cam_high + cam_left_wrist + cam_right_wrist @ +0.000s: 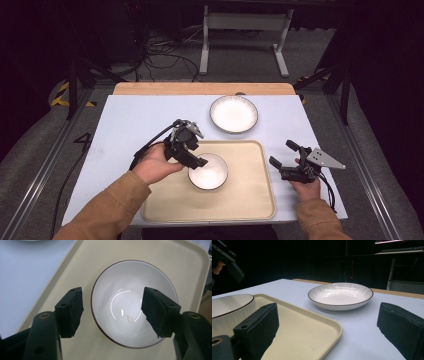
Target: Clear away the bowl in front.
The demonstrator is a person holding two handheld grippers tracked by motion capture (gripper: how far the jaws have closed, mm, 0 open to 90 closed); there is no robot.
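A white bowl (208, 171) with a dark rim stands on the cream tray (250, 200), left of the tray's middle. My left gripper (192, 156) hovers over the bowl's left edge, tilted down and open. In the left gripper view the bowl (130, 290) lies below the gripper (113, 311): one jaw hangs over its inside, the other outside the rim above the tray (190, 270), and neither touches it. My right gripper (281, 153) rests open just right of the tray, nothing between its jaws. A striped white plate (233, 114) sits on the table behind the tray.
The right gripper view looks past my right gripper (327, 332) at the plate (340, 296), the tray's corner (307, 330) and the bowl's side (229, 307), with the left gripper (232, 265) above. A wooden strip (200, 88) borders the white table's far edge.
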